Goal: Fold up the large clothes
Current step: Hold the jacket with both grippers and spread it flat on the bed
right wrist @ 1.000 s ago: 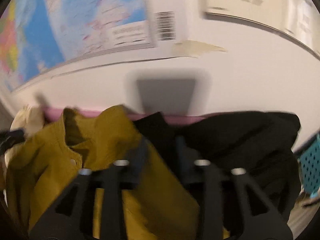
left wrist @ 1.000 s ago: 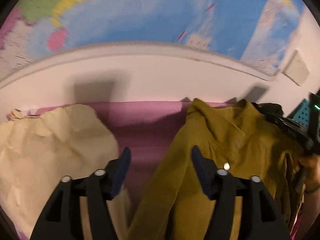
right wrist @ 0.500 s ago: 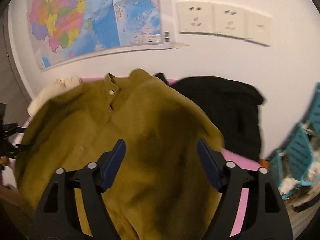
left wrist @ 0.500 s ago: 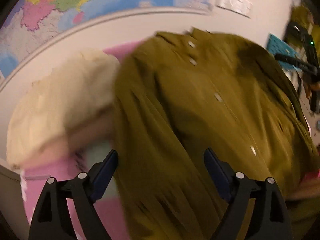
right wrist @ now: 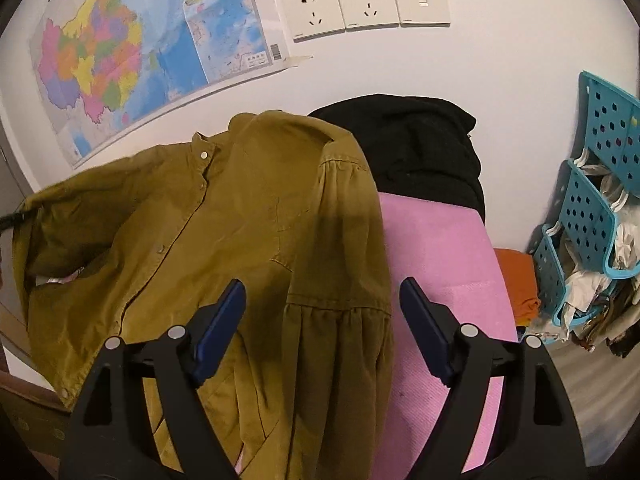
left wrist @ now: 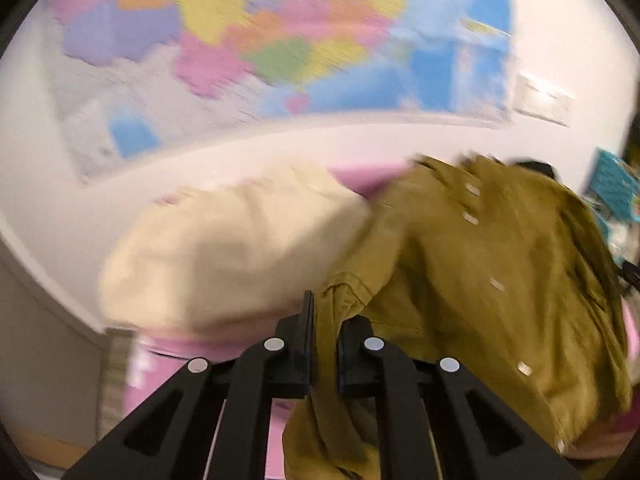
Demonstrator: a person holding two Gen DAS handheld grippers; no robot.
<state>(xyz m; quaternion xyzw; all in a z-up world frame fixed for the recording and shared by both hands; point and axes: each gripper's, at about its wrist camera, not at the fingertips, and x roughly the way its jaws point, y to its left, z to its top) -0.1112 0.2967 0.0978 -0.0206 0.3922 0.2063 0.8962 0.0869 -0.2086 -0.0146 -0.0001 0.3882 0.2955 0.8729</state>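
Observation:
An olive-green button shirt (right wrist: 248, 220) lies spread on a pink table cover (right wrist: 440, 256), collar toward the wall. My left gripper (left wrist: 326, 320) is shut on a bunched edge of the shirt (left wrist: 480, 280) at its left side. My right gripper (right wrist: 324, 304) is open and empty, held above the shirt's gathered right sleeve. The left wrist view is motion-blurred.
A cream garment (left wrist: 224, 256) lies left of the shirt. A black garment (right wrist: 416, 148) is piled at the back against the wall. Teal perforated baskets (right wrist: 588, 216) with clutter stand at the right. An orange cloth (right wrist: 516, 280) lies beside the table. A map (right wrist: 120, 52) hangs on the wall.
My left gripper has closed on the shirt's left edge. My right gripper has pulled back from the shirt and stands open above it. The shirt now lies spread out.

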